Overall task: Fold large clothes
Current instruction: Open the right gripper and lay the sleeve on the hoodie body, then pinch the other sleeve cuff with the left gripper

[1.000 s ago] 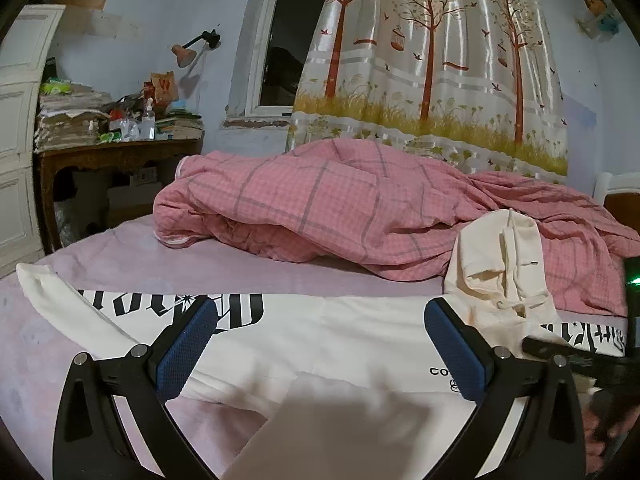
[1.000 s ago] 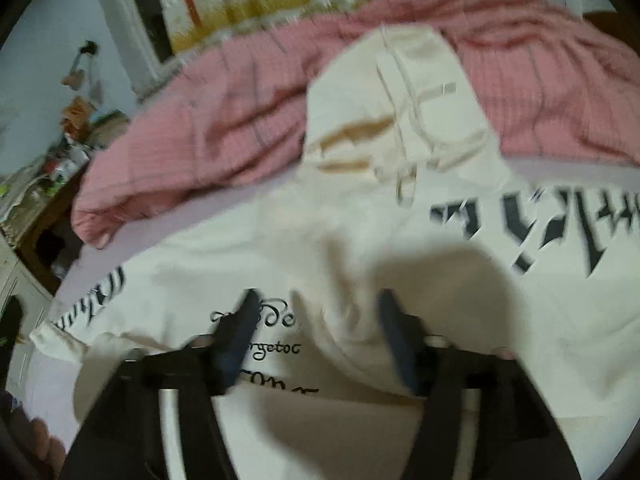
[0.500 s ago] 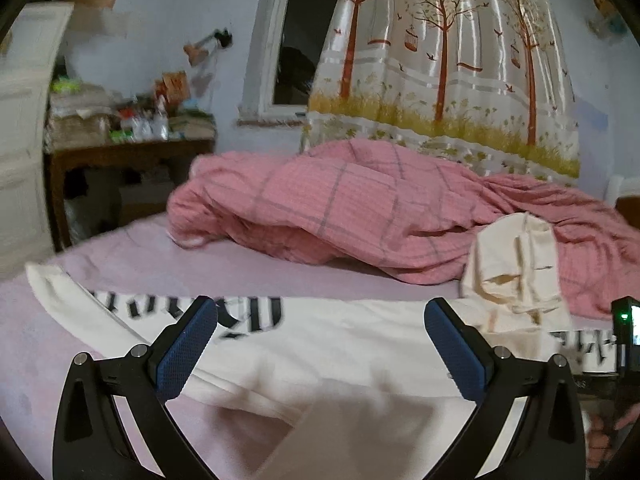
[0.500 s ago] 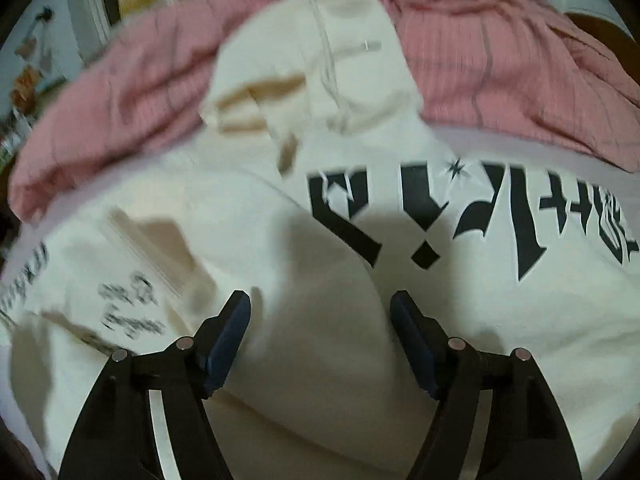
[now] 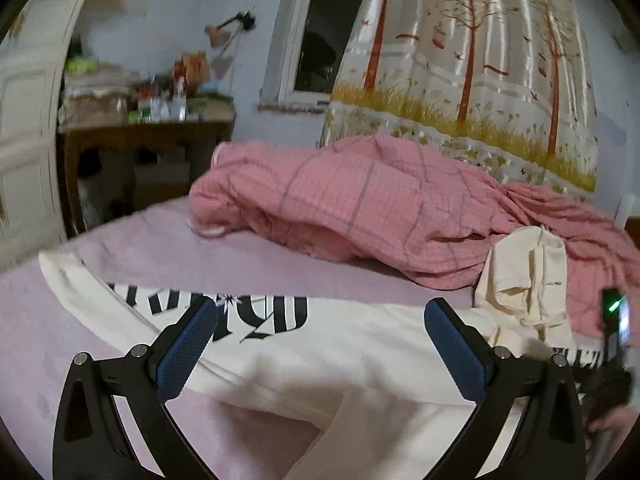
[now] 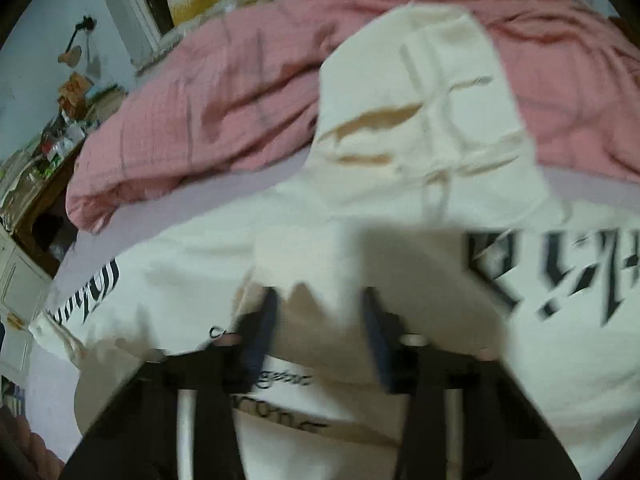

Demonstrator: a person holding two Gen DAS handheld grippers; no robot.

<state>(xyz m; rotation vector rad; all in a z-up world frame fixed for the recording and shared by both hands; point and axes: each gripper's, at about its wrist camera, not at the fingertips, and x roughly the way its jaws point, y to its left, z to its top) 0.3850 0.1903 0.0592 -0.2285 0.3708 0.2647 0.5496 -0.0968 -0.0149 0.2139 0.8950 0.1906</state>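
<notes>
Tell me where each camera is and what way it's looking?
Left wrist: on the left gripper, low over the bed, facing the pink blanket, window and curtain; its open blue fingers show.
Right wrist: on the right gripper, tilted down at the cream hoodie; its fingers have just been closing, with hoodie cloth between them.
Shared: the hoodie, its hood, the pink blanket and the cluttered desk.

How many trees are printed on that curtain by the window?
3 show clearly on the curtain: one at its left edge, one in the middle, one at right. Folds or the frame edge may hide more.
</notes>
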